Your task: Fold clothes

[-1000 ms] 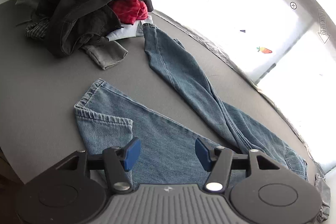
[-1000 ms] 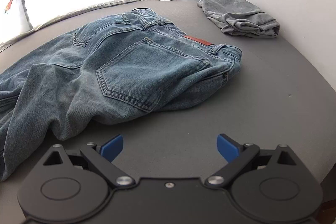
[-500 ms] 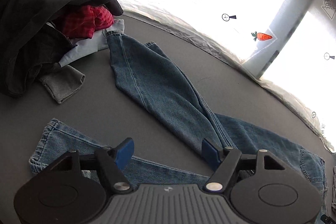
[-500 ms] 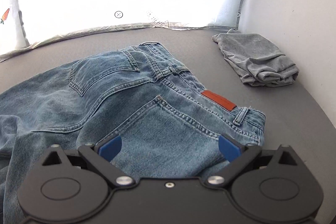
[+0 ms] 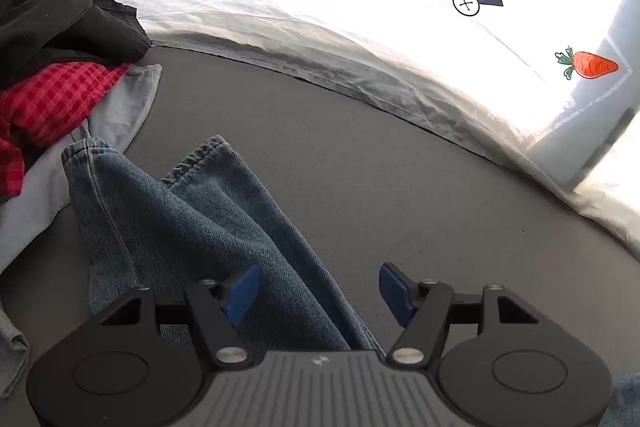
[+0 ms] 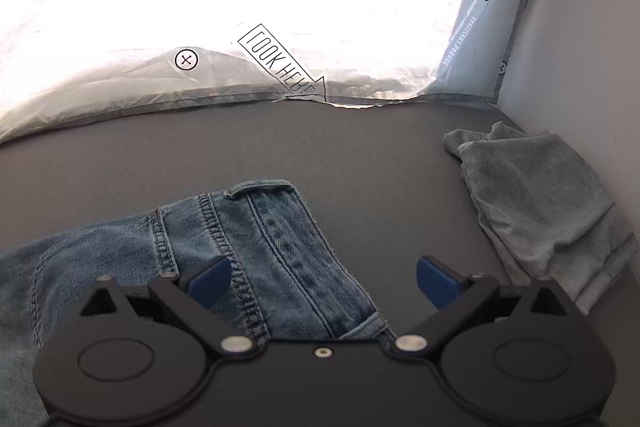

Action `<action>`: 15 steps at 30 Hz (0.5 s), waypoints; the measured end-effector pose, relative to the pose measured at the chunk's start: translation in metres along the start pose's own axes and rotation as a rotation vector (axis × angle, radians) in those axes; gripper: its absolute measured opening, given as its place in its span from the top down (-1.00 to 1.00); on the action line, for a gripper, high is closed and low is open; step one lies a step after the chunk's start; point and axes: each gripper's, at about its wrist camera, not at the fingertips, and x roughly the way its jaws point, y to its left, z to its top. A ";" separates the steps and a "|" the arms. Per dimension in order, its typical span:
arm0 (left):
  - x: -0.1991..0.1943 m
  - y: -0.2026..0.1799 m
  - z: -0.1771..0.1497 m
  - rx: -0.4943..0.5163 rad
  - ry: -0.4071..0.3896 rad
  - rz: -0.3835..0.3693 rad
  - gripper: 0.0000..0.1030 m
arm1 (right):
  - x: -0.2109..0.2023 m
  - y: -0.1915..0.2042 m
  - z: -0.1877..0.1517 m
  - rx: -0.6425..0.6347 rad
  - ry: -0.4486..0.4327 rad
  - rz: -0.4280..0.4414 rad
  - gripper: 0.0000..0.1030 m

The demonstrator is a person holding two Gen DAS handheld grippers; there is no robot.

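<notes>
Blue jeans lie on the grey surface. In the left wrist view one jeans leg (image 5: pixel 192 223) runs from under my left gripper (image 5: pixel 318 293) up to its hem near the clothes pile. The left gripper is open and empty, just above the leg's right edge. In the right wrist view the jeans waistband (image 6: pixel 256 239) with a belt loop lies under my right gripper (image 6: pixel 324 279), which is open and empty over the waistband's far corner.
A pile of dark, red checked and pale clothes (image 5: pixel 60 67) sits at the left. A folded grey garment (image 6: pixel 540 203) lies at the right by the wall. A bright white sheet (image 5: pixel 360 7) borders the far edge of the grey surface (image 5: pixel 360 167).
Both grippers have moved forward over the jeans: the left from the near leg to the far leg's hem end, the right from the front edge to the far waistband. Both stayed open.
</notes>
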 end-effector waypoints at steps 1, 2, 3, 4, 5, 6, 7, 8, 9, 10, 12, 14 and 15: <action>0.011 0.003 0.008 0.002 0.003 0.026 -0.33 | 0.010 0.000 0.006 -0.005 0.005 0.015 -0.95; 0.019 0.005 0.013 0.004 0.002 0.050 -0.33 | 0.019 0.001 0.012 -0.008 0.014 0.027 -0.95; 0.026 0.008 0.019 0.007 -0.002 0.074 -0.33 | 0.027 0.003 0.017 -0.007 0.022 0.041 -0.95; 0.032 0.012 0.024 0.011 -0.001 0.089 -0.33 | 0.035 0.005 0.021 0.005 0.034 0.063 -0.94; 0.035 0.015 0.027 0.016 0.003 0.095 -0.33 | 0.041 0.007 0.024 0.017 0.045 0.082 -0.91; 0.039 0.018 0.031 0.020 0.007 0.098 -0.33 | 0.047 0.008 0.026 0.034 0.057 0.095 -0.84; 0.042 0.020 0.033 0.021 0.013 0.100 -0.34 | 0.052 0.010 0.028 0.053 0.070 0.103 -0.79; 0.045 0.022 0.034 0.020 0.021 0.102 -0.34 | 0.056 0.010 0.029 0.071 0.082 0.108 -0.79; 0.047 0.023 0.035 0.022 0.028 0.105 -0.35 | 0.058 0.011 0.029 0.085 0.091 0.108 -0.79; 0.051 0.021 0.035 0.036 0.033 0.113 -0.35 | 0.060 0.012 0.029 0.095 0.099 0.107 -0.79; 0.057 0.013 0.034 0.106 0.031 0.133 -0.44 | 0.063 0.013 0.029 0.106 0.111 0.104 -0.79; 0.060 0.007 0.036 0.144 0.014 0.150 -0.50 | 0.064 0.015 0.029 0.089 0.113 0.101 -0.79; 0.063 0.006 0.039 0.140 0.016 0.150 -0.52 | 0.065 0.014 0.029 0.081 0.113 0.102 -0.80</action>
